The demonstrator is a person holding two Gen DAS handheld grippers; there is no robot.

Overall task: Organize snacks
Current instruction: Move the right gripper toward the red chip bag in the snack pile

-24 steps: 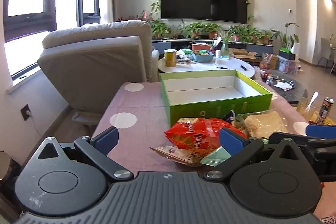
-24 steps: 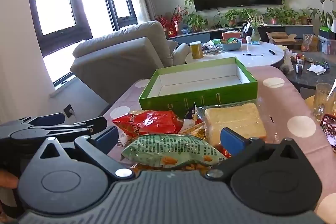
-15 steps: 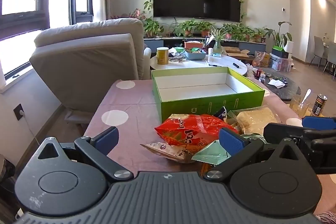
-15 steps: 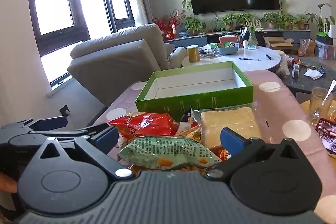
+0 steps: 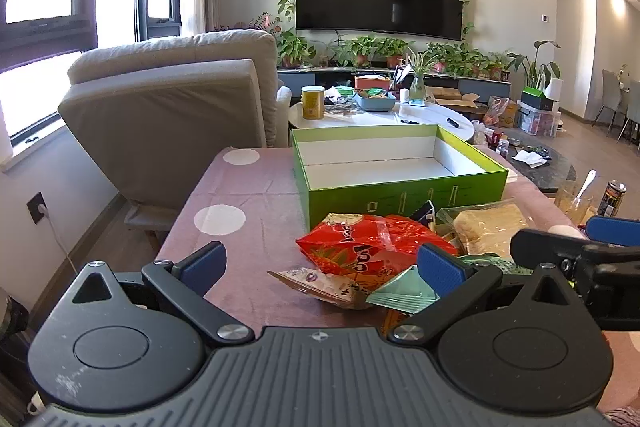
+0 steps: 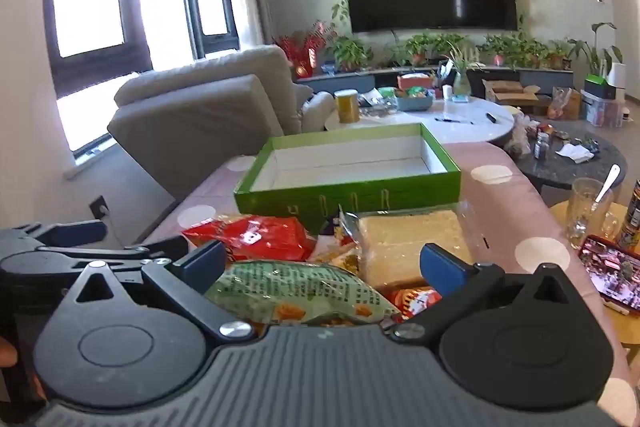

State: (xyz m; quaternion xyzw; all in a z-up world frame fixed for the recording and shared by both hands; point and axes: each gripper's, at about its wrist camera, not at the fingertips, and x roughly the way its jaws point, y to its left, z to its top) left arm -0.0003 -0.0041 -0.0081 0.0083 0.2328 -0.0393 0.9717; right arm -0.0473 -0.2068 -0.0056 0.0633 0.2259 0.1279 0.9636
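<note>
An empty green box (image 5: pixel 404 195) (image 6: pixel 348 191) with a white inside stands on the pink dotted tablecloth (image 5: pixel 248 219). In front of it lies a pile of snacks: a red bag (image 5: pixel 368 247) (image 6: pixel 260 237), a green bag (image 6: pixel 292 291), a clear pack of pale crackers (image 5: pixel 492 231) (image 6: pixel 408 239) and small packets. My left gripper (image 5: pixel 322 263) is open, hovering at the pile's left near edge. My right gripper (image 6: pixel 322 263) is open above the green bag, touching nothing. Each gripper shows at the edge of the other's view.
A beige armchair (image 5: pixel 172 107) stands left of the table. Behind the box is a white round table (image 5: pixel 420 115) with a yellow can and clutter. At the right are a glass with a spoon (image 6: pixel 588 207), a can (image 5: pixel 614 193) and a lit phone (image 6: pixel 612 269).
Both grippers have shifted slightly; the box and snacks sit a little lower and nearer in both views. Both stay wide open with nothing held.
</note>
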